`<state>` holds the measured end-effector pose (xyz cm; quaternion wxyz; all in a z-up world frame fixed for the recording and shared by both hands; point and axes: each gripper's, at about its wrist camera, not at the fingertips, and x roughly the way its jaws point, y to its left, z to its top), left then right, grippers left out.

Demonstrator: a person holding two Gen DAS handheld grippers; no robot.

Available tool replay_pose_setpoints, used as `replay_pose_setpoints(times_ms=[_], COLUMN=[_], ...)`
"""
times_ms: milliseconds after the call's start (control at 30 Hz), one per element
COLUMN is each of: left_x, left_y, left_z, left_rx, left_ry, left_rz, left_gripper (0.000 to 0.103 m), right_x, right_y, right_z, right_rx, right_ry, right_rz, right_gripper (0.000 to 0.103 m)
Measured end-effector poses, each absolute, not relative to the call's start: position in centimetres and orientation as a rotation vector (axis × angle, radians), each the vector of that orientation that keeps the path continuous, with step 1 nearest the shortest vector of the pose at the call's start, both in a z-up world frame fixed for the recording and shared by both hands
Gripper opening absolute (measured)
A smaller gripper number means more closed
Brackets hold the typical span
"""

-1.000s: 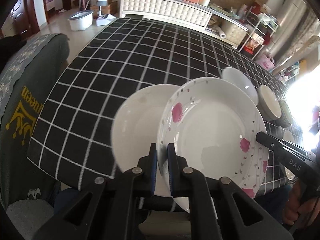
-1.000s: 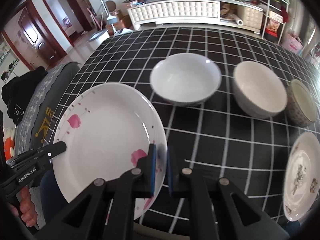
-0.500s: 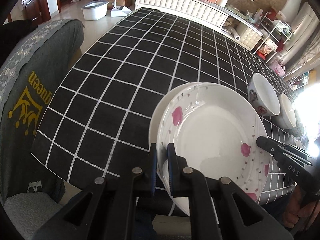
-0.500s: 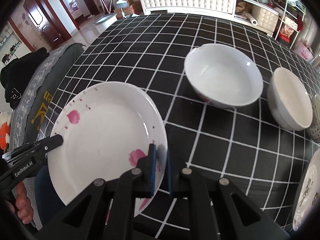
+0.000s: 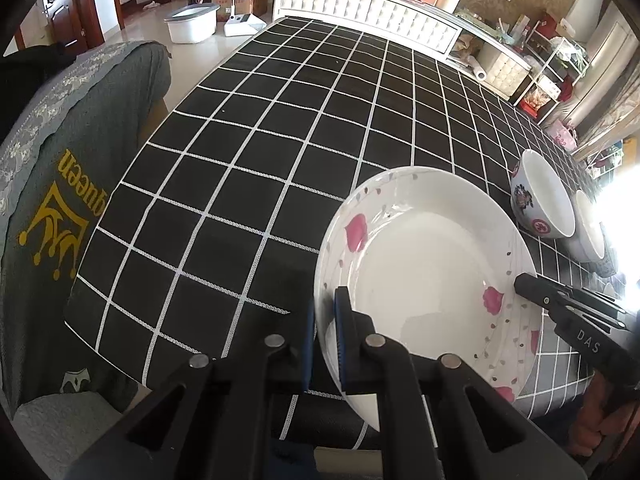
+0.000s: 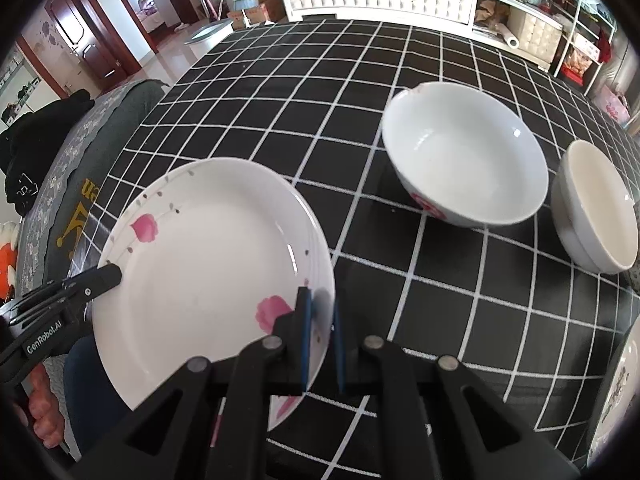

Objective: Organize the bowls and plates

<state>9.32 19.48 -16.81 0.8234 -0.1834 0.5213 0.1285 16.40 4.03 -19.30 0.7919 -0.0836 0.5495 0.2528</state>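
Note:
A white plate with pink flowers (image 5: 432, 272) (image 6: 208, 264) hangs tilted just above the near edge of the black checked table (image 5: 280, 140). My left gripper (image 5: 323, 312) is shut on its left rim. My right gripper (image 6: 320, 308) is shut on the opposite rim. Each gripper shows in the other's view: the right one (image 5: 532, 286) at the plate's right side, the left one (image 6: 106, 276) at its left. Whatever lies under the plate is hidden.
A large white bowl (image 6: 464, 156) (image 5: 540, 200) and a grey bowl (image 6: 596, 208) (image 5: 588, 236) stand to the right. A patterned plate (image 6: 624, 380) lies at the far right edge. A grey-covered chair (image 5: 60, 184) stands by the table's left side.
Both grippers carried the flowered plate leftward and down over a plain white plate, which is now fully covered. In the last half second they barely moved.

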Motion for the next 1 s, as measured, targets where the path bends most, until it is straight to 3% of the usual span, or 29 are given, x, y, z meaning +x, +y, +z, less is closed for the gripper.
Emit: replay_pose_setpoints(times_ms=[333,467,533,600,667,833,933,1000], left_x=[9.4,8.8,8.7,8.6,8.6,8.6,8.5,8.4], left_y=[19.3,18.8,18.8,18.9,18.9,17.5,16.2,15.5], left_z=[-17.1,-16.4,-16.1,-15.8,-15.6,-14.1,-12.6,-11.6], left_rx=[-0.374,-0.327,-0.308,-0.317,-0.326,-0.315,-0.307,-0.306], left_ry=[1.107,1.083,1.074,1.073,1.067,1.033,1.004,0.978], left_rz=[0.283,0.299,0.305,0.306,0.297,0.260,0.234,0.212], left_gripper=[0.009,0.008,0.008,0.008,0.008,0.009,0.025,0.028], right_x=[15.9,15.5,15.5,15.3,14.9,14.5,14.3,13.9], right_y=[4.7,4.9,4.7,4.5,4.1,2.4,1.5,0.6], right_z=[-19.0,-18.8,-18.7,-18.5,-17.8,-15.7,-14.6,-13.8], right_rx=[-0.261,-0.293,-0.295,-0.311,-0.296,-0.232,-0.208,-0.189], right_ry=[1.136,1.122,1.120,1.107,1.079,1.021,1.001,0.984], right_rz=[0.520,0.493,0.483,0.460,0.458,0.447,0.447,0.444], right_gripper=[0.014,0.019,0.026,0.054,0.064,0.069,0.070,0.070])
